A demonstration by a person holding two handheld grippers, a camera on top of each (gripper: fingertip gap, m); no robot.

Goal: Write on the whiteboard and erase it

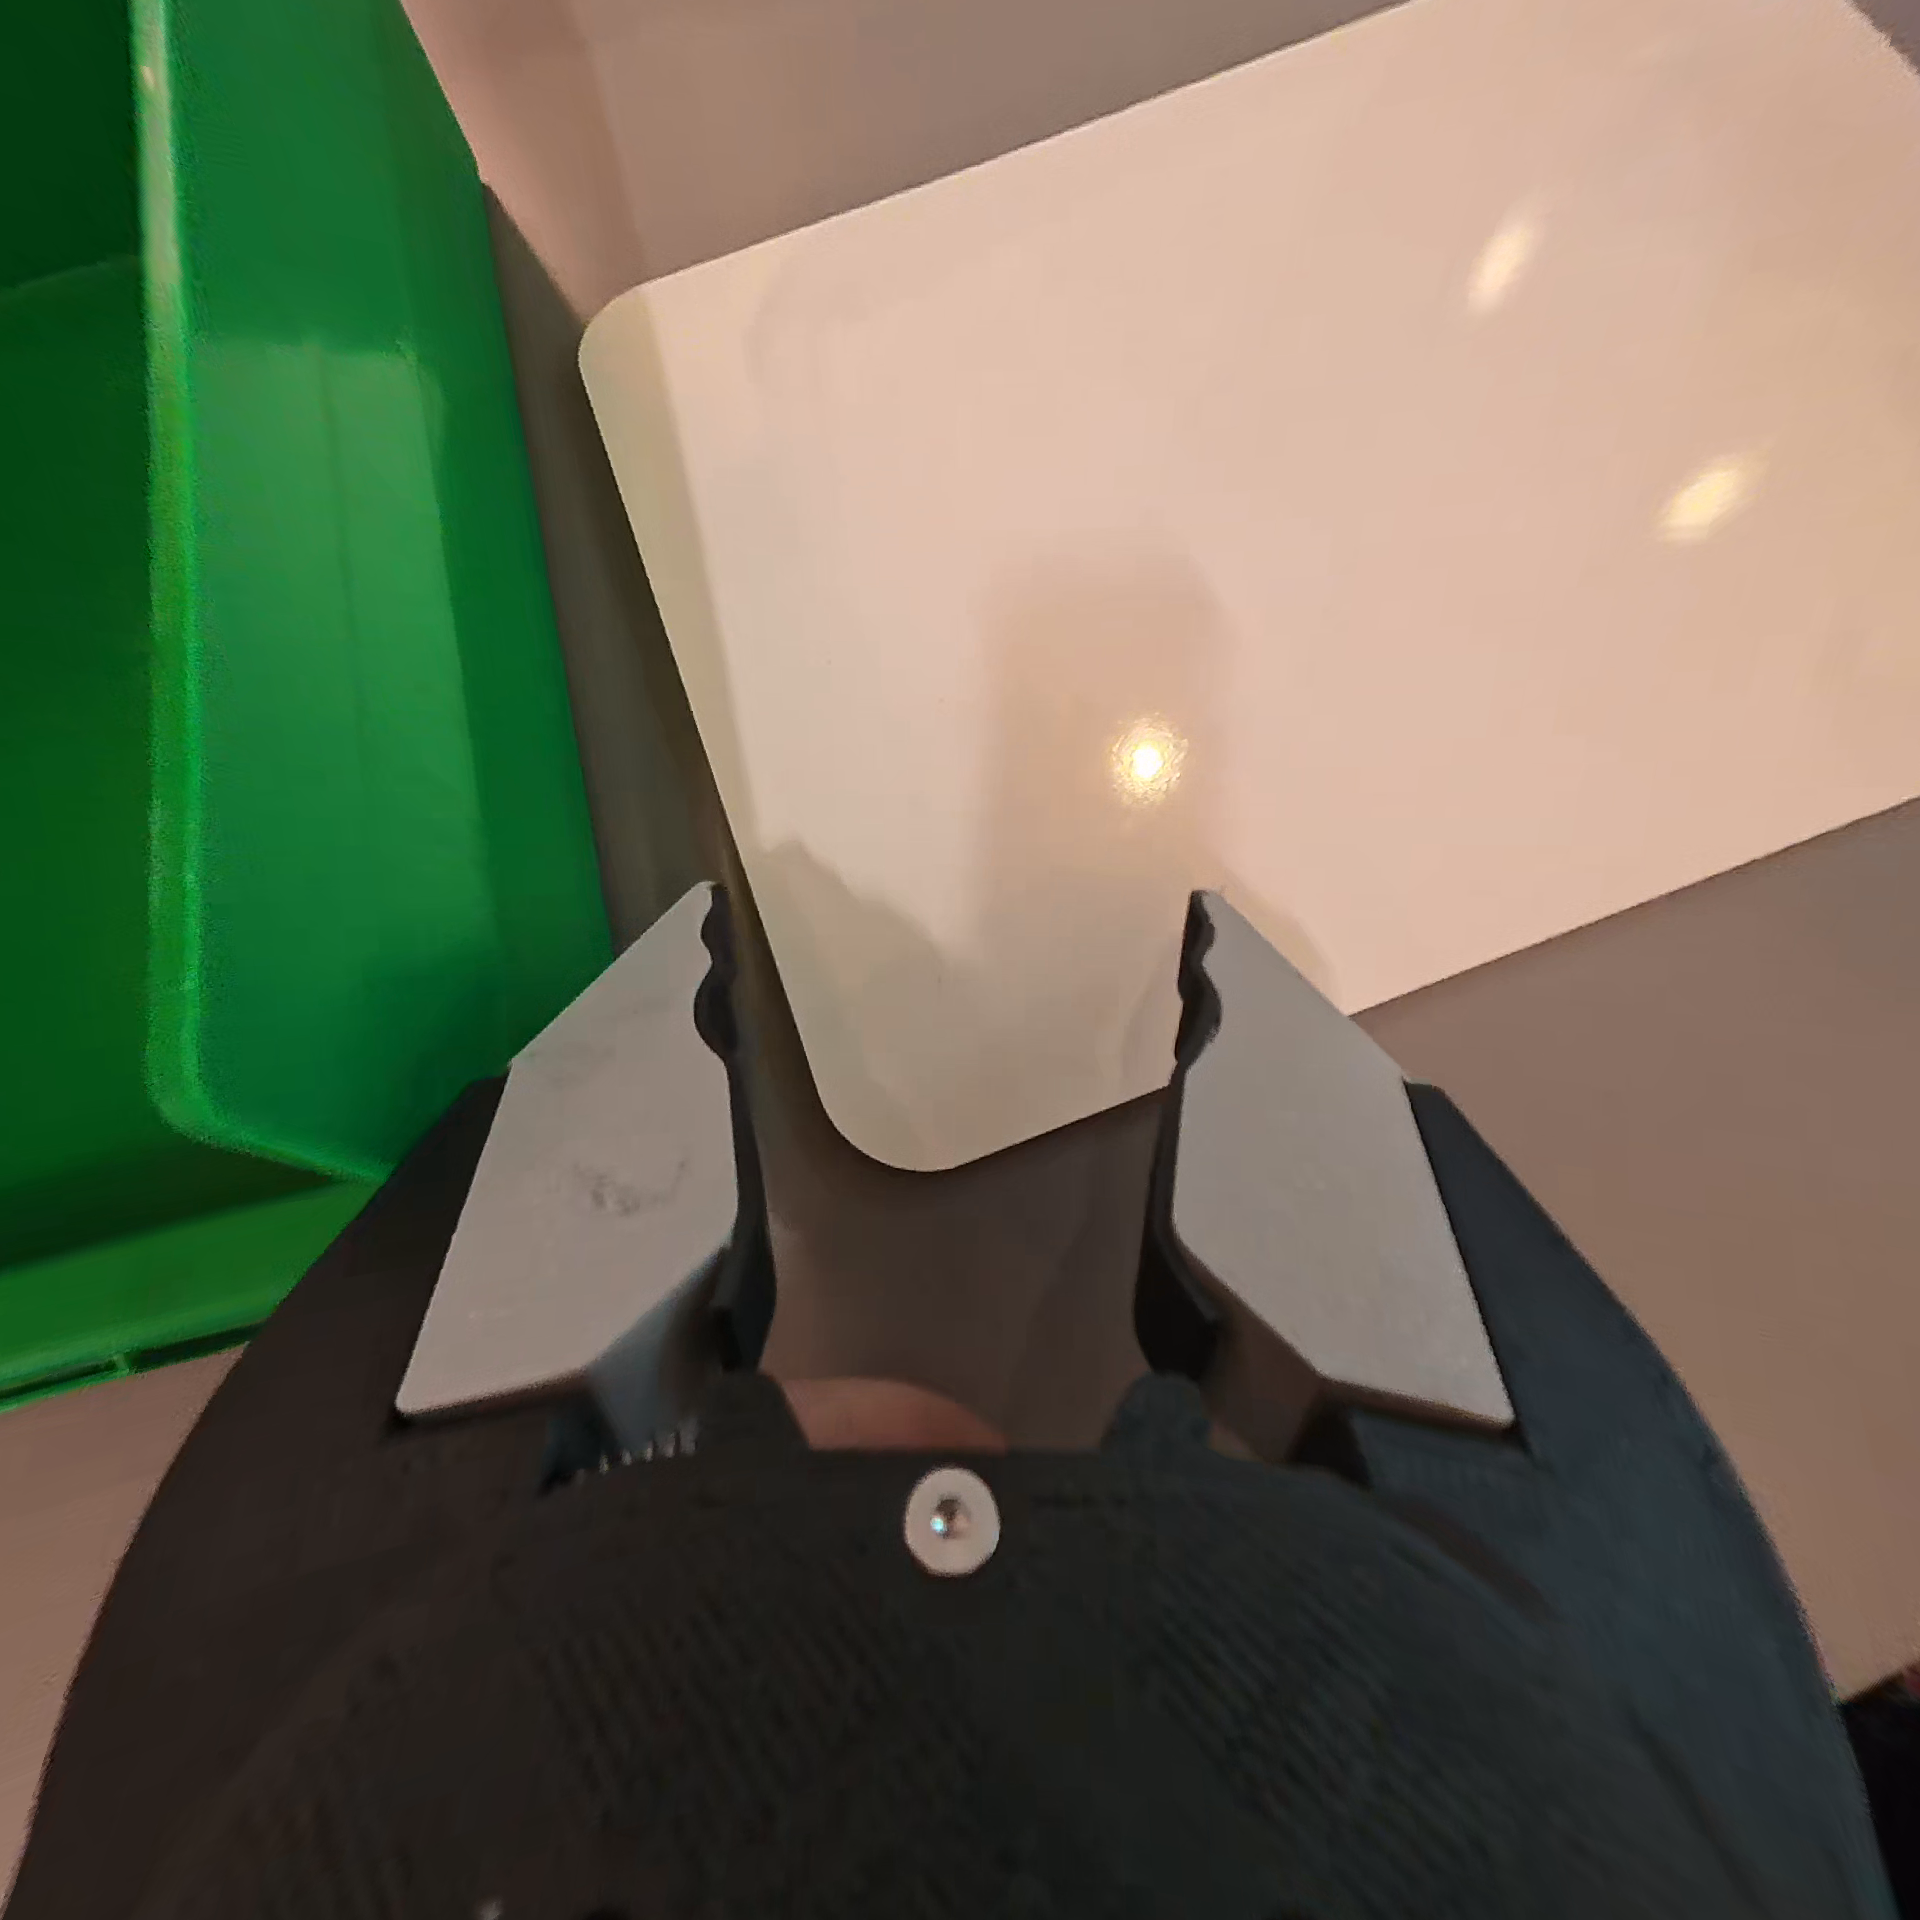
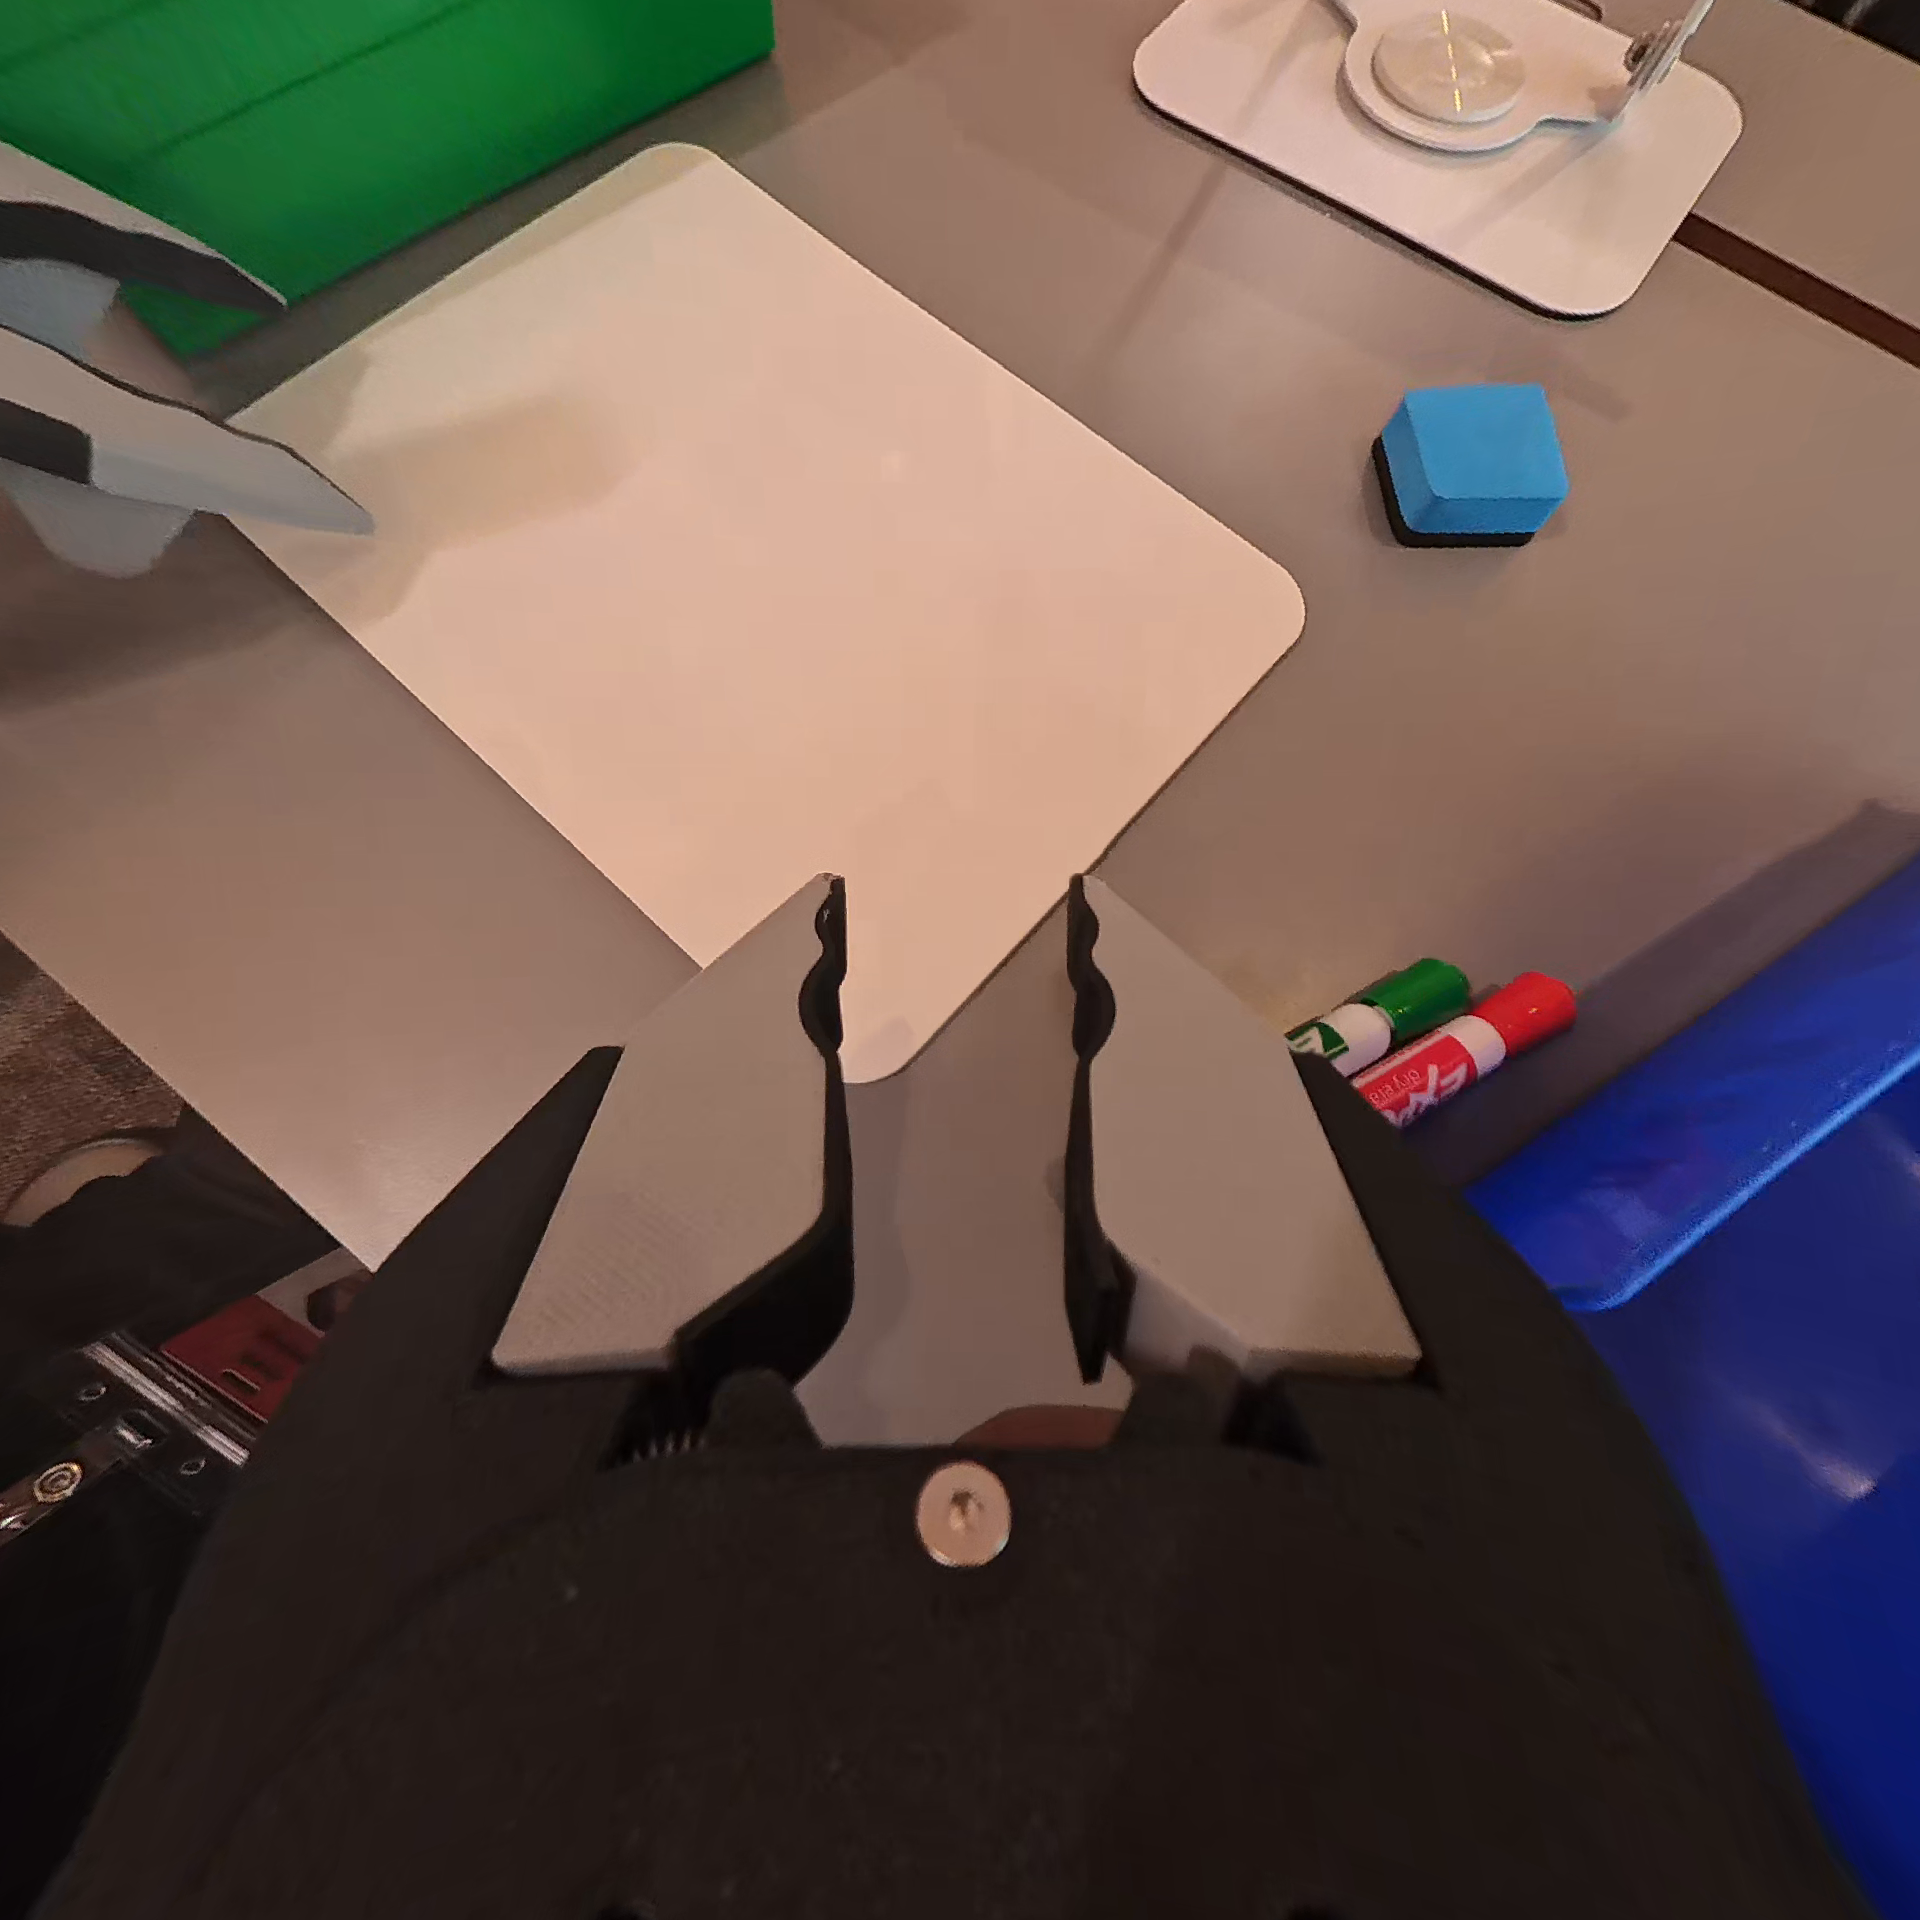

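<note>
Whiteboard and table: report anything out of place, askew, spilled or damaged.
Nothing stands out. The whiteboard lies flat and blank on the table, with no marks or spills. The eraser sits apart to its right, and the two markers lie capped beside the blue bin. Both grippers, left and right, are open and empty.

Table: grey, flat.
Whiteboard: lay flat mid-table, blank.
Green bin: beside the whiteboard's far-left edge.
Eraser: right of the whiteboard, apart.
Markers: two, beside the blue bin.
White mat: far right.
</note>
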